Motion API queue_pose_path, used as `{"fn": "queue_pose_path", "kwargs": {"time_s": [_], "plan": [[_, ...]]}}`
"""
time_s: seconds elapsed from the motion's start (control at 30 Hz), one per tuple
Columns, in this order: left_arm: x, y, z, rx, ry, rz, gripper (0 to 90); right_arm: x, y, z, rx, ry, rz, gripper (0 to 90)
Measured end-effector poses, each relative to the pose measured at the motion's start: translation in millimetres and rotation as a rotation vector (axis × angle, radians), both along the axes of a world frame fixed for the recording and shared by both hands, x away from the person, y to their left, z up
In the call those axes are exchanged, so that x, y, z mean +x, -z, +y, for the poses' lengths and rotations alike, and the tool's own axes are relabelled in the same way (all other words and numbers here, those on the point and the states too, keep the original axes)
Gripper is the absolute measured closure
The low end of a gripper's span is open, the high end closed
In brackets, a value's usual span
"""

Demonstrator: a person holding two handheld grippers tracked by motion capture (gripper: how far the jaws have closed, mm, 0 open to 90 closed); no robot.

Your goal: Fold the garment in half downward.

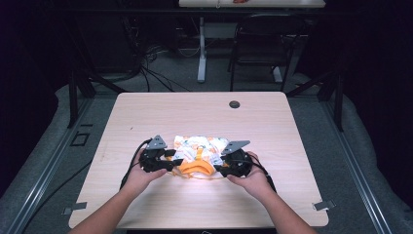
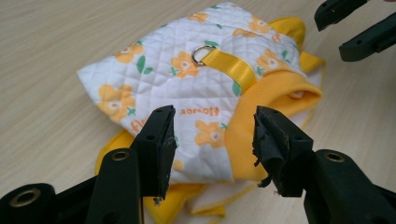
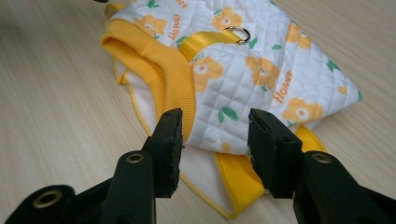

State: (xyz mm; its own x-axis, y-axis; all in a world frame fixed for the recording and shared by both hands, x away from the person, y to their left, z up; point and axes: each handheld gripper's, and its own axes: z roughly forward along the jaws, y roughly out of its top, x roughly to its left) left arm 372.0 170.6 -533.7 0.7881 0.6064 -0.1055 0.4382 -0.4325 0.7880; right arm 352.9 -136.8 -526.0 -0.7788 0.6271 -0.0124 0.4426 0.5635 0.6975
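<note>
From above, our hands hid much of the quilted flowered garment [image 1: 200, 148] lying mid-bench [image 1: 195, 109]. It lay between our grippers: the left gripper [image 2: 214, 135] and the right gripper [image 3: 215, 135] were both spread wide over its edges, grasping nothing. A metal ring [image 2: 201, 52] sat on its yellow strap [image 2: 231, 65].

Flowered quilted pet vest [image 1: 200, 155], flat
</note>
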Motion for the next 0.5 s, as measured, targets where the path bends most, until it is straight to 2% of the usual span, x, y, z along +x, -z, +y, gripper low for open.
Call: {"fn": "queue_pose_path", "kwargs": {"time_s": [0.1,0.3,0.4,0.5], "plan": [[-8.5,0.4,8.9,-0.007,-0.009,0.003,48.6,-7.7,-2.5,-6.1,-0.002,0.006,-0.018,53.9],[-27.1,9.6,26.0,-0.019,-0.047,0.009,48.6,-24.6,-0.3,-20.7,0.057,0.030,-0.004,53.4],[-35.7,14.7,32.9,0.007,-0.062,-0.010,48.5,-32.6,3.9,-25.2,0.064,0.038,0.002,53.0],[-43.4,19.5,37.6,0.023,-0.070,-0.012,48.6,-39.2,6.6,-28.0,0.046,0.029,-0.005,52.4]]}}
